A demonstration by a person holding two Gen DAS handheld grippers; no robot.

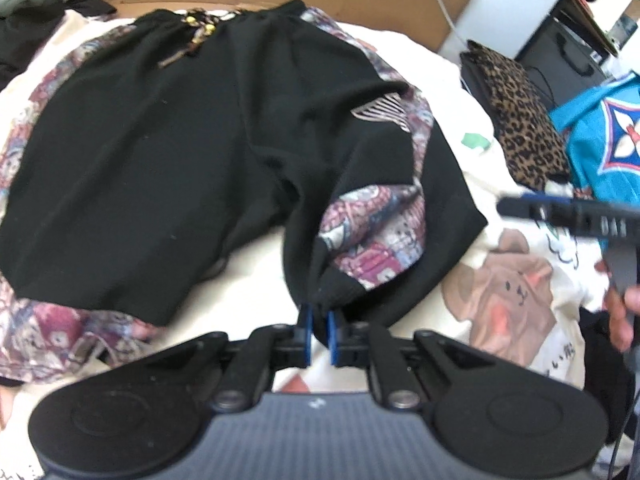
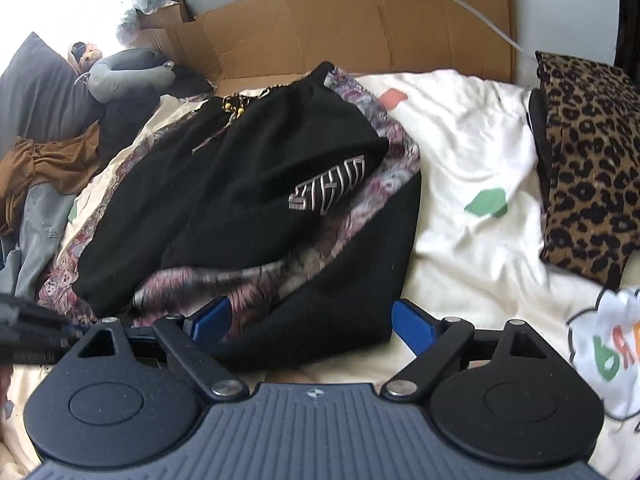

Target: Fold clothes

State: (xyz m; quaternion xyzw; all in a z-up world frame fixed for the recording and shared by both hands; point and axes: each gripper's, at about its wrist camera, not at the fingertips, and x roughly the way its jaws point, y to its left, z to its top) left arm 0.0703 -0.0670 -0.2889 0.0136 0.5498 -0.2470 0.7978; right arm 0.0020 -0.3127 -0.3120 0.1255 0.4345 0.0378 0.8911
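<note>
The black patterned garment (image 1: 168, 152) lies on the bed (image 2: 472, 152), long axis running away from me. My left hand-held gripper (image 1: 319, 330) pinches its near cuff; my right hand-held gripper (image 2: 312, 322), jaws wide, straddles the near hem untouched.

A matt black knitted garment with paisley woven panels (image 2: 240, 200) is seen on soft cream cotton bedding (image 2: 472, 152), backed by flat brown corrugated cardboard (image 2: 360, 28); a plush-looking leopard-print cushion (image 2: 592, 168), possibly velour.

Cream bedding (image 2: 472, 152), cardboard (image 2: 360, 28) at wall, leopard cushion (image 2: 588, 160) rt.
</note>
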